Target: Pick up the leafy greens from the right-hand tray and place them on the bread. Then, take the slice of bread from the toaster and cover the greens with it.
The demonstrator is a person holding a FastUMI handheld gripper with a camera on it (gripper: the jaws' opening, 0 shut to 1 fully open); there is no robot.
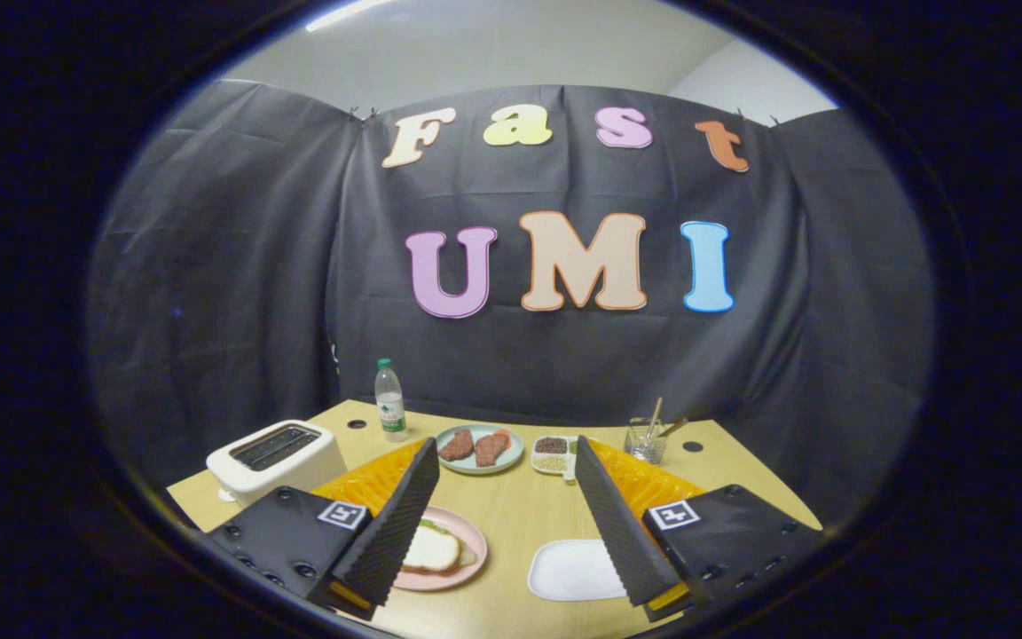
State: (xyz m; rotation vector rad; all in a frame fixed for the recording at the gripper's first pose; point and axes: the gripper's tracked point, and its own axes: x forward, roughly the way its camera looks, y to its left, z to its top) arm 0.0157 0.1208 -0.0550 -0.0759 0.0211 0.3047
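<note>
The hand-held gripper (507, 524) hangs above the tabletop (511, 510) with its fingers spread wide and nothing between them. The pink plate (467, 541) lies just beside the left finger, partly behind it, carrying a slice of bread (431, 550) over a sliver of leafy greens (433, 526). Beyond the pink plate sit the white toaster (276, 457), a green plate (478, 448) with two meat pieces, and a white tray (575, 570) near the right finger.

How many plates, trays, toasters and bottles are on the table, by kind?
Plates: 2, pink and green
Trays: 3, white, orange and orange
Toasters: 1
Bottles: 1
Total: 7
Gripper open, holding nothing.
</note>
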